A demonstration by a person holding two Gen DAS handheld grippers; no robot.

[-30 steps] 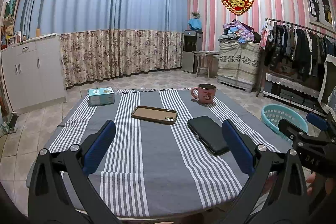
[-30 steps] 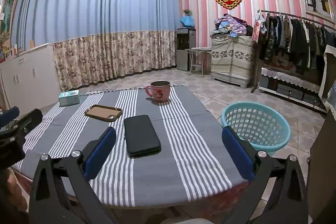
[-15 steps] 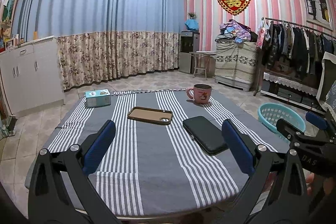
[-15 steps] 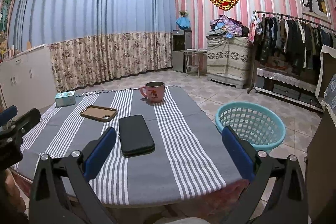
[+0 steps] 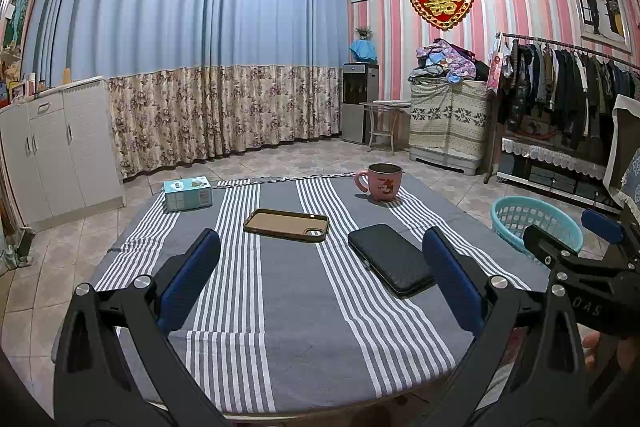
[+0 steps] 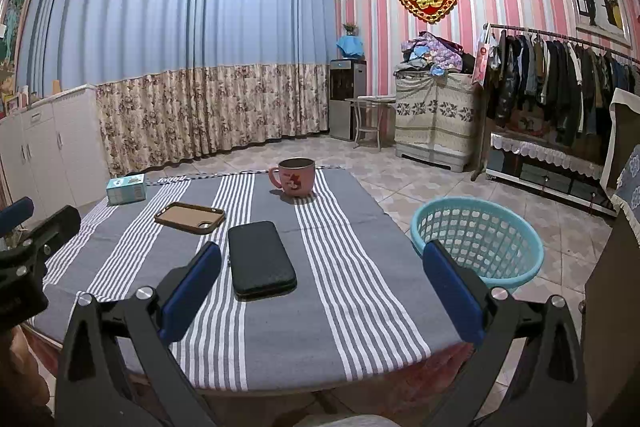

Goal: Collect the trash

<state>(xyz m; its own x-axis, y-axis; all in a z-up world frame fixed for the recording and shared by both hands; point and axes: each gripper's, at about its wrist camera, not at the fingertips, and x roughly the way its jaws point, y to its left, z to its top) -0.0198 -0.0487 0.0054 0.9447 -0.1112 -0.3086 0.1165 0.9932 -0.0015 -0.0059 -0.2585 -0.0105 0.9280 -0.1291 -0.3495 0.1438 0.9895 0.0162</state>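
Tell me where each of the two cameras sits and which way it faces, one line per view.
Left wrist: on the left hand-held gripper, open, facing across the striped table toward the curtains; the right hand-held gripper and fingertips show at right.
Right wrist: on the right gripper, open, further right, same heading; the left gripper shows at left.
Shared: pink mug, black case, phone case, small box, teal basket.
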